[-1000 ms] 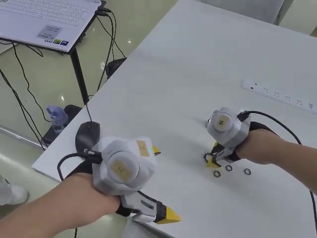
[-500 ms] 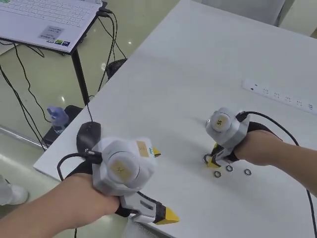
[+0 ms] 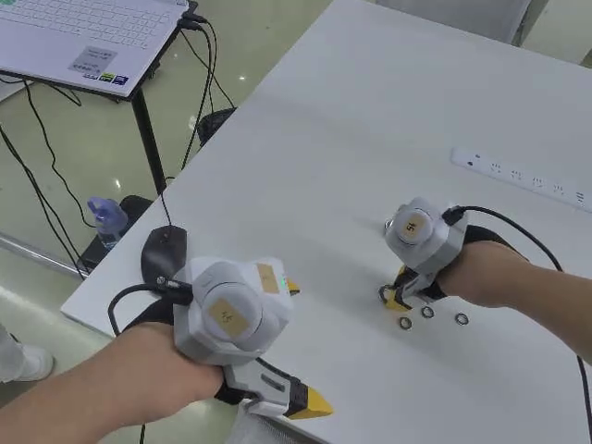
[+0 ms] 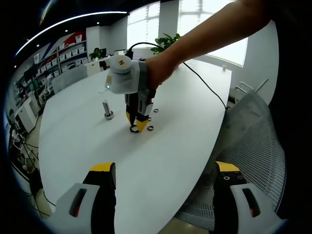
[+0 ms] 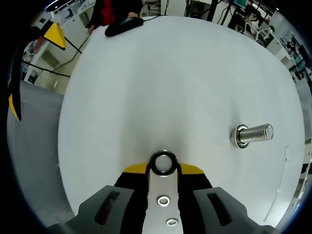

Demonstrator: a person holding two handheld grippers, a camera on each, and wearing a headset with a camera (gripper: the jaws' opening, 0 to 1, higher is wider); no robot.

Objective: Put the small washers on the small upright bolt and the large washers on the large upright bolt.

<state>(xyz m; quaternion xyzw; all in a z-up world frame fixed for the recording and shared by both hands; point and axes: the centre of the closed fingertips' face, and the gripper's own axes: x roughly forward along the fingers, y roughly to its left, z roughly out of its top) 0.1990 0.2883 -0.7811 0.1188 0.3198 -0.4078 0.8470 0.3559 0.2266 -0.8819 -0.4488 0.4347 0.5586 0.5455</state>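
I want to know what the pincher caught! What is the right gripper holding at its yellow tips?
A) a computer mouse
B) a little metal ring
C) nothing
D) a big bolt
B: in the right gripper view a washer sits pinched between the yellow tips of the right gripper, with the bolt standing apart on the table.

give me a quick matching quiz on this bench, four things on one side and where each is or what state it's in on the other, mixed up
Things:
1 left claw
2 right claw
3 bolt
4 laptop

Places or states:
a beside the table, not on it
b open, holding nothing
c standing upright on the table
d shut on a washer

Pairs: 1-b, 2-d, 3-c, 4-a
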